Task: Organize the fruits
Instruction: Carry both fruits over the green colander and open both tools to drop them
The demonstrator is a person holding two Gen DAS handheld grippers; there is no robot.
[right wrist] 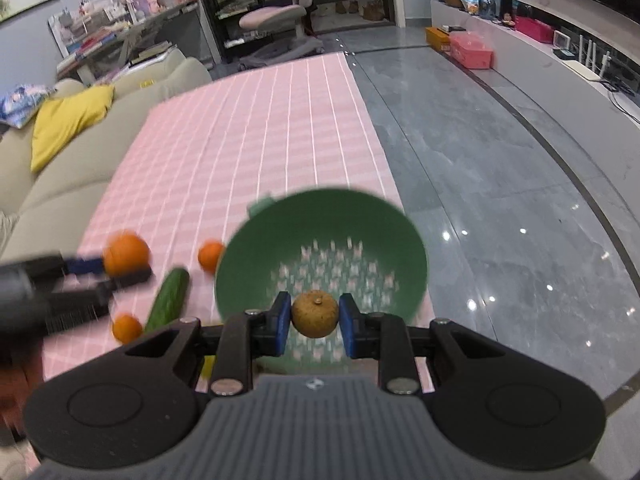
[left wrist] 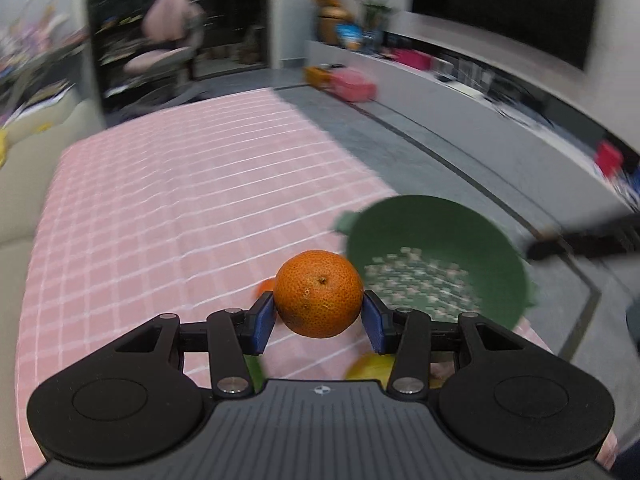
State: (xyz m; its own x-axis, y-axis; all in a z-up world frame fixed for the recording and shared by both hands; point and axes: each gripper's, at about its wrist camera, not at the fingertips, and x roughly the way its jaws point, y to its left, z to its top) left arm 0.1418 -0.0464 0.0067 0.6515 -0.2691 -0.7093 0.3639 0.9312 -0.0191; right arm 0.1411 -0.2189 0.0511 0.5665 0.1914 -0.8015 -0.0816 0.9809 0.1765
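Note:
My left gripper (left wrist: 319, 309) is shut on a large orange (left wrist: 319, 294), held above the pink checked tablecloth (left wrist: 180, 200). To its right stands a green perforated bowl (left wrist: 400, 220); no fruit shows in it. My right gripper (right wrist: 315, 317) is shut on a small brown round fruit (right wrist: 315, 314), held over the bowl (right wrist: 320, 208). In the right wrist view the left gripper (right wrist: 120, 268) with its orange (right wrist: 126, 254) is a blur at the left. On the cloth lie a cucumber (right wrist: 168, 300) and two small oranges (right wrist: 210, 256) (right wrist: 126, 328).
A yellow fruit (left wrist: 372, 368) lies on the cloth under my left gripper. A beige sofa (right wrist: 60, 184) with a yellow cushion (right wrist: 68, 120) borders the table's left side. Glossy grey floor (right wrist: 500, 200) drops away right of the table edge, just beyond the bowl.

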